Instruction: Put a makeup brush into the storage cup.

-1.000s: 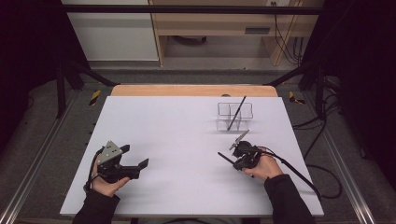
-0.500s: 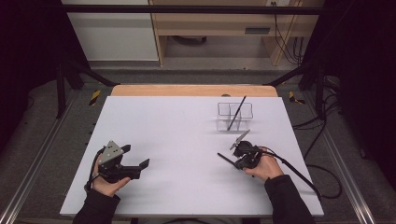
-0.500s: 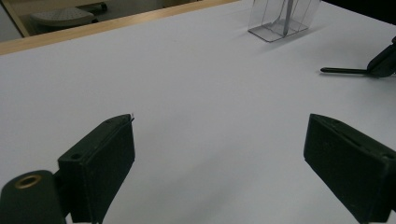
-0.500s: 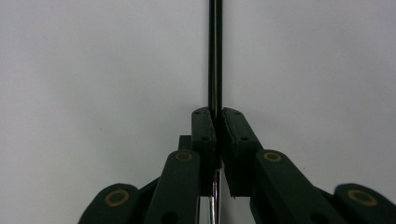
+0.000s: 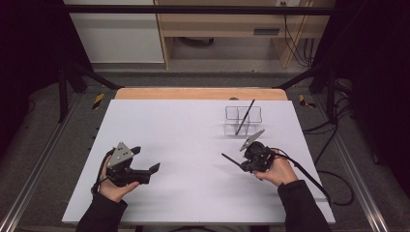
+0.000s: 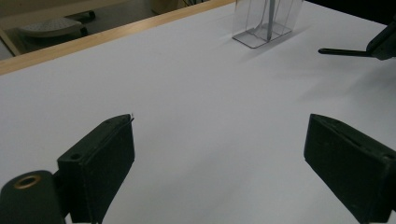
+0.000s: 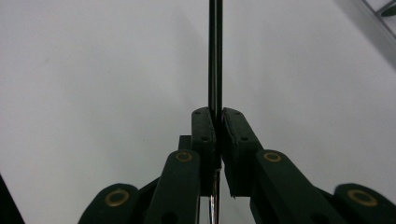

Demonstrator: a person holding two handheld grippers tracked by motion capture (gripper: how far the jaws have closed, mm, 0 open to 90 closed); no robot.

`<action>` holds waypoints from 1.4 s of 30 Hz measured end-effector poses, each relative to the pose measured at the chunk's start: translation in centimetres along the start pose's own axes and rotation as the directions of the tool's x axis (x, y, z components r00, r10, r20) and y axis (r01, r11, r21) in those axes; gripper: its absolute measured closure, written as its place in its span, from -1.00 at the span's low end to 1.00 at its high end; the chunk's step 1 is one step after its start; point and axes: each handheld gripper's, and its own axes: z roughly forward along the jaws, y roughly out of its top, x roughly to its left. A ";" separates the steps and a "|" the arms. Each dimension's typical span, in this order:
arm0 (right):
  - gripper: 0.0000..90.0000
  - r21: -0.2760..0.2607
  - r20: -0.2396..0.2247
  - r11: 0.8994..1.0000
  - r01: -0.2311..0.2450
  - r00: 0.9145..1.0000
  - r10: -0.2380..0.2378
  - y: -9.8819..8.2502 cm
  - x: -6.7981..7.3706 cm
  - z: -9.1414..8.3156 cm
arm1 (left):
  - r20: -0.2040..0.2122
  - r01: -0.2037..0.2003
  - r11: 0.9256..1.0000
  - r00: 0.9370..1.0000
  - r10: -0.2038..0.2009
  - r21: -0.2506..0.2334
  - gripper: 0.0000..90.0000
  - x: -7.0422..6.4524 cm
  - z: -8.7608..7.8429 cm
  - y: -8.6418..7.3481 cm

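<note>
A thin black rod [image 7: 215,51] is pinched between the closed jaws of the right hand-held gripper [image 7: 217,122]; in the right gripper view it runs straight up from the pads and out past the top of the frame, over the bare white surface [image 7: 93,70]. In the high view the rod [image 5: 230,160] sticks out from the right hand-held gripper [image 5: 247,163] toward the left, low over the surface [image 5: 183,130], near the person's right hand [image 5: 274,168] at the front right. Behind it, toward the far edge, stands a clear two-part holder [image 5: 242,120] with a second black rod [image 5: 244,117] leaning in it, its top tilted to the right; the holder is apart from the held rod.

The left hand-held gripper [image 5: 145,164] sits at the front left in the person's left hand [image 5: 115,182], well apart from the right one. Its jaws are spread wide with nothing between them; the left gripper view shows only white surface [image 6: 210,121] in the gap, with the clear holder [image 6: 266,23] far ahead.
</note>
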 end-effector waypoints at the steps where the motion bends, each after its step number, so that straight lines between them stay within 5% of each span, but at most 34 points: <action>1: 0.87 -0.005 -0.007 1.000 -0.007 1.000 0.007 0.1 0.1 -0.2 | 0.004 -0.007 1.000 1.000 0.007 0.001 -0.82 -0.1 0.1 0.2; 8: 0.87 -0.037 -0.038 0.999 0.017 0.999 -0.019 0.5 0.4 -1.3 | 0.034 -0.068 0.997 0.997 0.067 0.033 -0.82 -1.3 1.2 1.4; 15: 0.87 -0.041 -0.071 0.998 0.040 0.997 -0.043 1.0 0.8 -1.2 | 0.071 -0.151 0.985 0.987 0.146 0.083 -0.83 -2.9 2.6 2.2; 21: 0.87 -0.053 -0.095 0.997 0.051 0.994 -0.055 1.3 0.9 -1.0 | 0.104 -0.227 0.966 0.971 0.215 0.121 -0.83 -4.3 3.7 2.7; 32: 0.87 -0.087 -0.129 0.992 0.091 0.986 -0.101 2.4 1.7 -1.3 | 0.142 -0.291 0.946 0.952 0.271 0.143 -0.83 -5.9 5.0 3.5; 42: 0.87 -0.059 -0.151 0.989 0.136 0.978 -0.143 3.6 2.5 -1.2 | 0.167 -0.371 0.913 0.924 0.344 0.172 -0.83 -7.0 5.6 4.2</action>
